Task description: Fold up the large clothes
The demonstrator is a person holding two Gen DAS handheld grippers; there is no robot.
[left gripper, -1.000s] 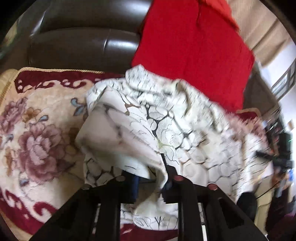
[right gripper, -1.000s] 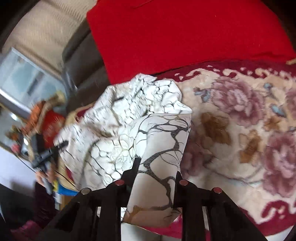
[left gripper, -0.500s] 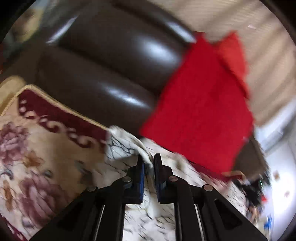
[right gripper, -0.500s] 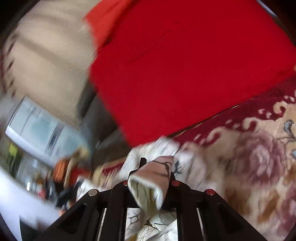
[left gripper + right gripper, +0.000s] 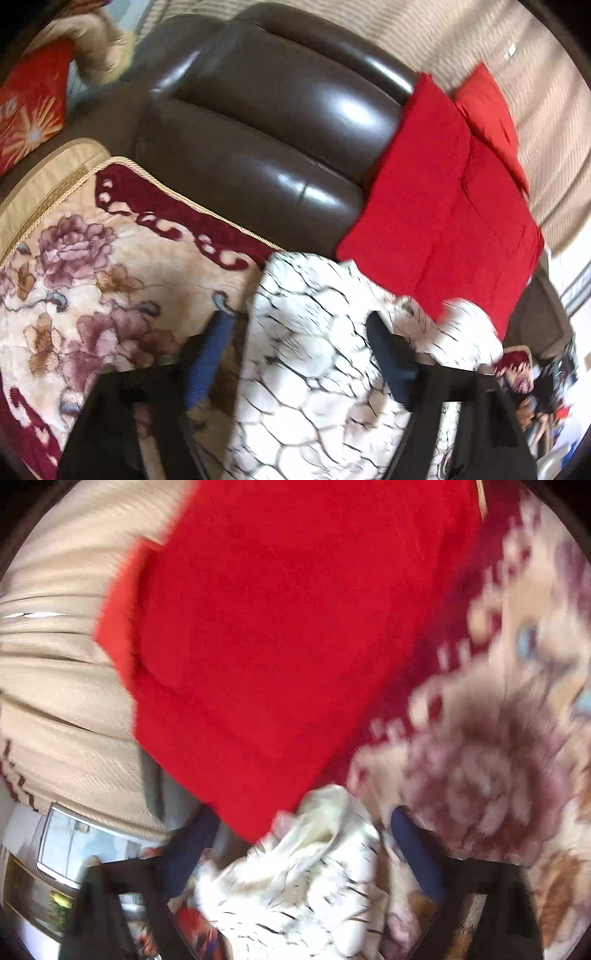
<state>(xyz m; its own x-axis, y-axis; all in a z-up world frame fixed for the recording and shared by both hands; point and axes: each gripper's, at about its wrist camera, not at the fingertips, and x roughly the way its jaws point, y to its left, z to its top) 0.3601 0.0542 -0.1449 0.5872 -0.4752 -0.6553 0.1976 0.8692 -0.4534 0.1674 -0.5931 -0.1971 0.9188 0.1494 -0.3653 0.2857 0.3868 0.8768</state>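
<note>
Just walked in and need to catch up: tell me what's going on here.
A person is folding a white garment with a black crackle print on a floral blanket spread over a dark leather sofa, beside a red cushion. Both jaws have just been opening. The left hand-held gripper and the right hand-held gripper now stand wide open, and the cloth lies loose between their fingers, released rather than pinched.
</note>
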